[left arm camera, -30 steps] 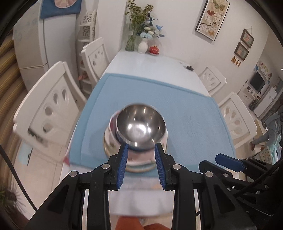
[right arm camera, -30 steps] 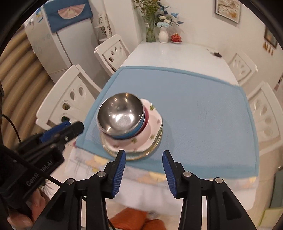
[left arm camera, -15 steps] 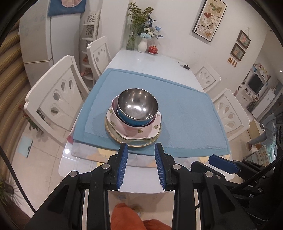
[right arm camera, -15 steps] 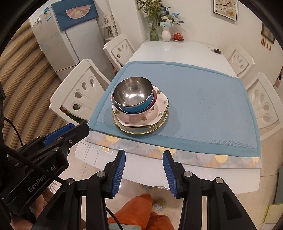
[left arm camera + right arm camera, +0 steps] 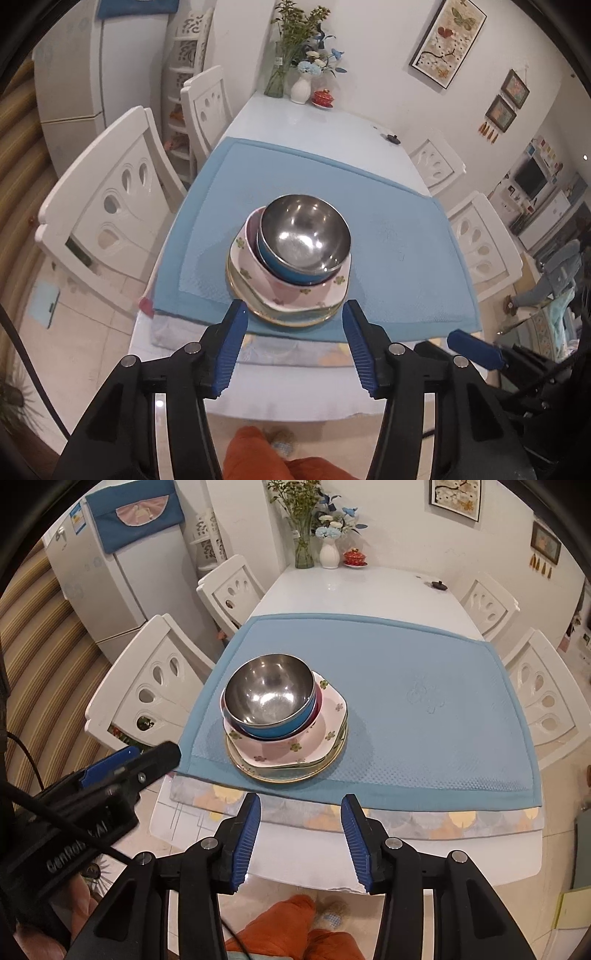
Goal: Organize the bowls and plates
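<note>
A steel bowl with a blue outside [image 5: 304,236] [image 5: 269,698] sits on top of a stack. Under it are a dark red bowl [image 5: 318,704], a pink flowered dish [image 5: 288,291] [image 5: 291,746] and a gold-rimmed plate [image 5: 291,321] [image 5: 288,773]. The stack stands on a blue mat [image 5: 399,236] [image 5: 424,701], near its front left. My left gripper [image 5: 293,317] is open and empty, just in front of the stack. My right gripper [image 5: 301,812] is open and empty, over the table's front edge.
The white table [image 5: 369,587] carries flower vases [image 5: 328,554] and a red lidded cup [image 5: 355,557] at the far end. White chairs [image 5: 107,206] [image 5: 543,694] line both sides. A fridge [image 5: 110,572] stands at the left. My orange-clad legs [image 5: 295,923] are below.
The left gripper let go of the steel bowl, drew back from the stack, then opened its jaws wider. The right gripper also drew back toward the front edge.
</note>
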A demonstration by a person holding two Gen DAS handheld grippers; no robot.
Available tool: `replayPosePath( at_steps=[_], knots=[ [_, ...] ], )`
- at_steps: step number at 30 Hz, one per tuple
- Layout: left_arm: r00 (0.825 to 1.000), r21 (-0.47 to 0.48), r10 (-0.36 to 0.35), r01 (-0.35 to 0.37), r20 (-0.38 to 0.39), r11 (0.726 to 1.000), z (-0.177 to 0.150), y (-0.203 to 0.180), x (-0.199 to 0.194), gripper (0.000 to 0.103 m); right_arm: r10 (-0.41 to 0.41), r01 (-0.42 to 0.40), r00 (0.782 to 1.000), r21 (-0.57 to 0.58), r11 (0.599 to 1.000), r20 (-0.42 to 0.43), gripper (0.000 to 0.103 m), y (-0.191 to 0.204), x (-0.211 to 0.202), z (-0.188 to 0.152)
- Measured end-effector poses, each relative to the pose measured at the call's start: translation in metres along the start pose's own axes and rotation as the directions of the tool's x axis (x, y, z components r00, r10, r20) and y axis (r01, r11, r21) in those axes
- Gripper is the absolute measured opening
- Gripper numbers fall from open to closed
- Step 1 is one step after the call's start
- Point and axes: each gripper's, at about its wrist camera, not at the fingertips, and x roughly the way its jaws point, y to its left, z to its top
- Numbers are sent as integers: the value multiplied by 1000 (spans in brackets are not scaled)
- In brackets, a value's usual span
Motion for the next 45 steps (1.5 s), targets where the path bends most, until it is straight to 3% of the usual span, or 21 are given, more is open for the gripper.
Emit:
replayPosePath(
  at_steps=[7, 18, 24, 45],
  knots=[
    [999, 54, -31, 31, -13, 998, 15, -11, 16, 51, -24, 25, 999, 41, 999, -23, 48, -4, 10, 10],
    [998, 103, -65, 65, -6, 993, 42, -8, 26, 56, -44, 43, 999, 93, 995, 9, 48, -15, 15, 32],
    [998, 128, -55, 55, -1, 990, 53, -6, 32, 56, -41, 37, 999, 102, 994, 30, 48, -13, 19, 44],
    [1000, 144, -13, 15, -17, 989, 79, 18, 67, 57, -42, 45, 999, 108, 993, -31, 48, -3, 63, 71]
  ],
)
